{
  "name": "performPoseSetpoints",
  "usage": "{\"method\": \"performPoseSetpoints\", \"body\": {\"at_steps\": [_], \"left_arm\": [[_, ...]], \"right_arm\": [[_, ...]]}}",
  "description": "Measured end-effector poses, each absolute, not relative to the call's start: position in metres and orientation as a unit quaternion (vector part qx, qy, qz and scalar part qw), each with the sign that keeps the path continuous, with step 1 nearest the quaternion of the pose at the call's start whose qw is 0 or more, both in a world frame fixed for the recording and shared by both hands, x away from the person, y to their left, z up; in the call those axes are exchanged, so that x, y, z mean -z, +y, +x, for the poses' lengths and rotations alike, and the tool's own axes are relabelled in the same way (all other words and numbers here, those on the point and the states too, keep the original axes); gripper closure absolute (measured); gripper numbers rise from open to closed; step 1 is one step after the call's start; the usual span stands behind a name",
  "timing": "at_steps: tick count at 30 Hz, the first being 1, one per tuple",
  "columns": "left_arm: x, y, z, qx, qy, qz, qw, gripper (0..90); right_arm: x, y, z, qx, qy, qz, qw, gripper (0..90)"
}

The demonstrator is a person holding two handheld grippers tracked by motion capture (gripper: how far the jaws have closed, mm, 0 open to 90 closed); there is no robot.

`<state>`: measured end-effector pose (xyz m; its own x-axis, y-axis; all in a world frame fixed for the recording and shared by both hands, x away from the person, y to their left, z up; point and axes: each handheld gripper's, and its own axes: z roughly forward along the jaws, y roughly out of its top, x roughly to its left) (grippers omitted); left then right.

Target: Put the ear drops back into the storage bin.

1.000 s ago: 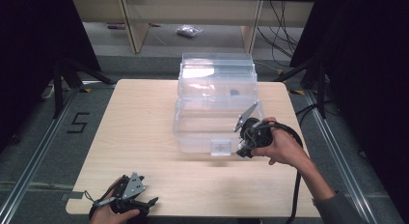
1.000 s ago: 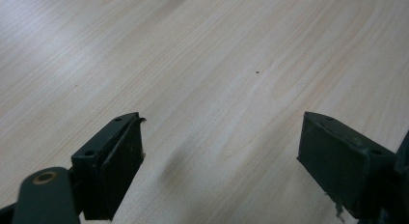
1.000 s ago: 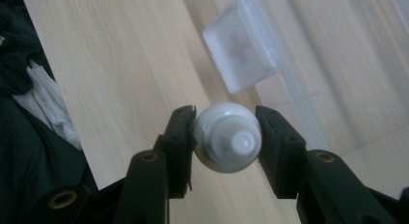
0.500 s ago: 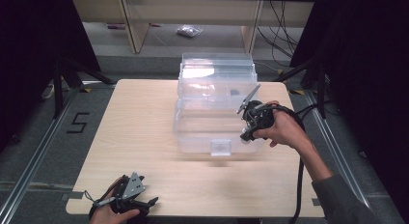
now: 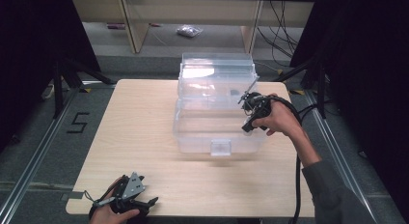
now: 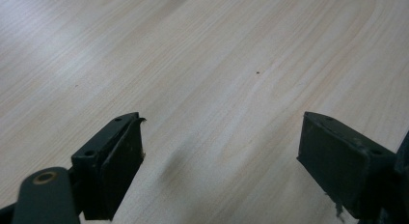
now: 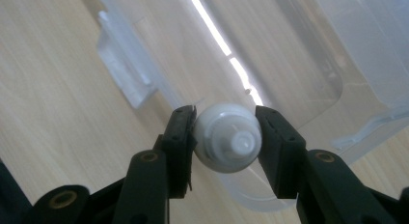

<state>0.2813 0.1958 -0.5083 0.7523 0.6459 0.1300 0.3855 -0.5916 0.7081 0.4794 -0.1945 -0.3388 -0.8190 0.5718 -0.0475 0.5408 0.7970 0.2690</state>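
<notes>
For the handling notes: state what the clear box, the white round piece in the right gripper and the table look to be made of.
Clear box: apparently thin plastic, glossy and see-through; the tabletop shows through it and light glints on it.
White round piece: probably moulded plastic, smooth, slightly shiny, with a raised centre nub.
Table: pale wood-grain surface, matte; wood or laminate, hard to tell.

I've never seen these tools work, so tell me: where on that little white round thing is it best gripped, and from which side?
Across its widest rounded sides, as the right gripper does now: one jaw on each flank of the white round piece, its small central nub facing back between them. Its curved body probably slips easily, so squeezing across the full width seems safest, approaching end-on above the clear plastic box.
</notes>
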Motion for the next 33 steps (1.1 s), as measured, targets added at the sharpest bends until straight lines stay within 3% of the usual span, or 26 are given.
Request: {"method": "performPoseSetpoints", "body": {"at_steps": [16,33], "left_arm": [[0.508,0.196,0.281,-0.191,0.294,0.872,0.341,15.4],[0.508,0.196,0.282,-0.190,0.294,0.873,0.339,15.3]], "right_arm": [[0.377,-0.203,0.516,-0.086,0.941,0.324,0.048,60.2],[0.398,-0.206,0.524,-0.054,0.927,0.369,0.031,60.2]]}}
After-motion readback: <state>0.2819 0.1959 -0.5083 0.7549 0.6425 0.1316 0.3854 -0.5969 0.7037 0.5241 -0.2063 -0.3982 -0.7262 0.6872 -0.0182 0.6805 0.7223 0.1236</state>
